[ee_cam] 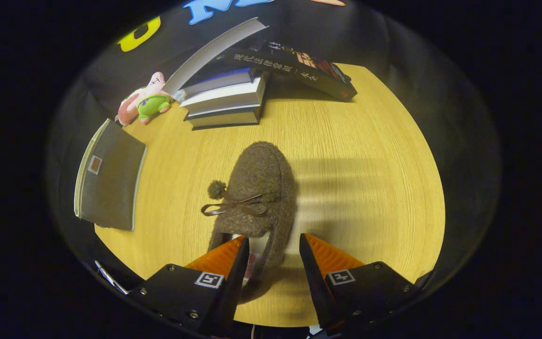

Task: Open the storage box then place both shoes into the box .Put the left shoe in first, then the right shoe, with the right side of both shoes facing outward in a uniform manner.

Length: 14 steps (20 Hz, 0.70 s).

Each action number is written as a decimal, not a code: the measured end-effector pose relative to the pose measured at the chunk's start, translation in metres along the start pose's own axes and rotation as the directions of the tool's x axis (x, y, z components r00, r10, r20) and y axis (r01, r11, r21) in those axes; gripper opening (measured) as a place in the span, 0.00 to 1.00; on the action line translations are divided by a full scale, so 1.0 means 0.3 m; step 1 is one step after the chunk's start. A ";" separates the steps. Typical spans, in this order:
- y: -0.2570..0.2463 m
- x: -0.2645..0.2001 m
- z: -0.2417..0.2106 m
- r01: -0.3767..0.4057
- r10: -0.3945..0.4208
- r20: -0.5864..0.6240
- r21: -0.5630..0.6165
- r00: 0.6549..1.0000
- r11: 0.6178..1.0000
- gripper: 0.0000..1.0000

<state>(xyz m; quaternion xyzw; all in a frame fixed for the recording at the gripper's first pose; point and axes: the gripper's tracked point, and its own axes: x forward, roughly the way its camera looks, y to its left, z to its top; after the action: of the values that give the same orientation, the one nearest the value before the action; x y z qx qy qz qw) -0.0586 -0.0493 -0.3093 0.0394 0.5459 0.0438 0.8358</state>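
Note:
A brown fuzzy shoe point(258, 188) with a pompom and a thin ribbon bow lies on the wooden table point(355, 179), toe pointing away from me. My gripper point(273, 242) is open, its two fingers spread over the heel end. The right side wall of the heel opening sits in the gap between the fingers; I cannot tell whether either finger touches it. A grey storage box point(111, 181) stands at the table's left edge, beyond the left finger, its lid shut.
A stack of books point(226, 101) lies at the back of the table with one open book leaning up and a dark book point(299, 68) propped beside it. A pink and green plush toy point(146, 101) sits left of the stack.

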 end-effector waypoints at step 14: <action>0.072 -0.018 0.106 -0.035 0.034 0.012 0.083 0.999 0.996 0.01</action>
<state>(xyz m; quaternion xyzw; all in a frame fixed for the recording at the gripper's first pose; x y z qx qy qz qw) -0.0322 -0.0291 -0.2891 0.0840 0.5420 0.0354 0.8354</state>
